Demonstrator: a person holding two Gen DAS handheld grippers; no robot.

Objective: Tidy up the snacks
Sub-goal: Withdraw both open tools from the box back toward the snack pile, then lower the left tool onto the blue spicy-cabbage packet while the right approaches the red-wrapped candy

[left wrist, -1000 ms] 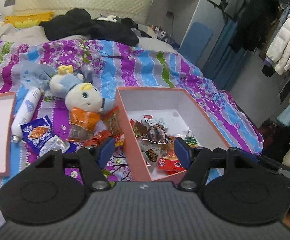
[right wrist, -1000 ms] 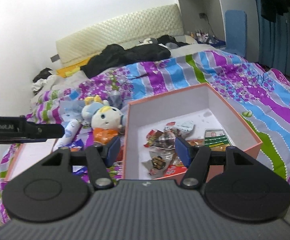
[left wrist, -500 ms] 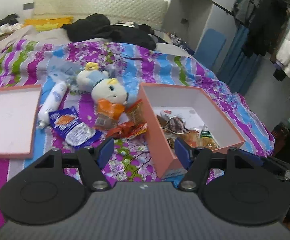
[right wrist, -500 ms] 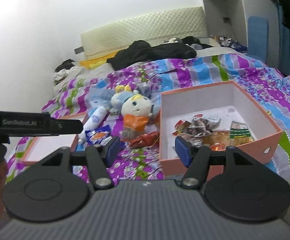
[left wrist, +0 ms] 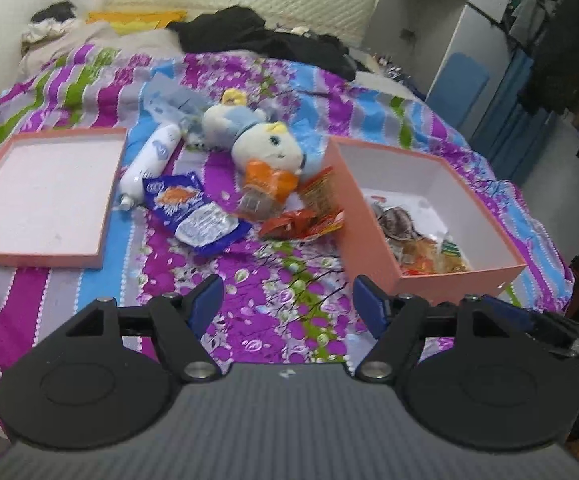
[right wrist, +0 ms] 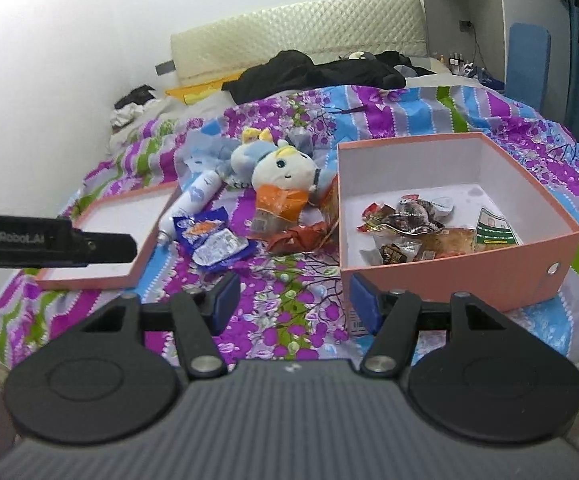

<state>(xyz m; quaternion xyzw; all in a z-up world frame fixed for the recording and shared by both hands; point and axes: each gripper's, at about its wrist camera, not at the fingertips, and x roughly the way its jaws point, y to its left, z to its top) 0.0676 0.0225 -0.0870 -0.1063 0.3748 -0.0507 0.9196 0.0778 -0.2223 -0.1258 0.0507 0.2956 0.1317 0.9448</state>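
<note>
A pink box (left wrist: 369,232) (right wrist: 461,276) stands on the striped bedspread and holds several snack packets (right wrist: 405,224). Loose snacks lie to its left: a blue and silver packet (left wrist: 193,212) (right wrist: 213,240), an orange packet (left wrist: 267,186) (right wrist: 277,206) and a red wrapper (left wrist: 301,224) (right wrist: 301,238). My left gripper (left wrist: 287,304) is open and empty, above the bedspread in front of the snacks. My right gripper (right wrist: 289,298) is open and empty, just left of the box's near corner. The left gripper's body (right wrist: 49,242) shows at the left in the right wrist view.
The pink box lid (left wrist: 41,200) (right wrist: 109,240) lies upside down at the left. A plush toy (left wrist: 257,140) (right wrist: 277,164) and a white tube (left wrist: 151,160) (right wrist: 193,200) lie behind the snacks. Black clothes (left wrist: 265,40) lie by the headboard. A wardrobe (left wrist: 569,60) stands at the right.
Both grippers have pulled back and swung left, away from the box. The loose snacks and the lid now sit nearer the middle of both views. Both grippers stayed open.
</note>
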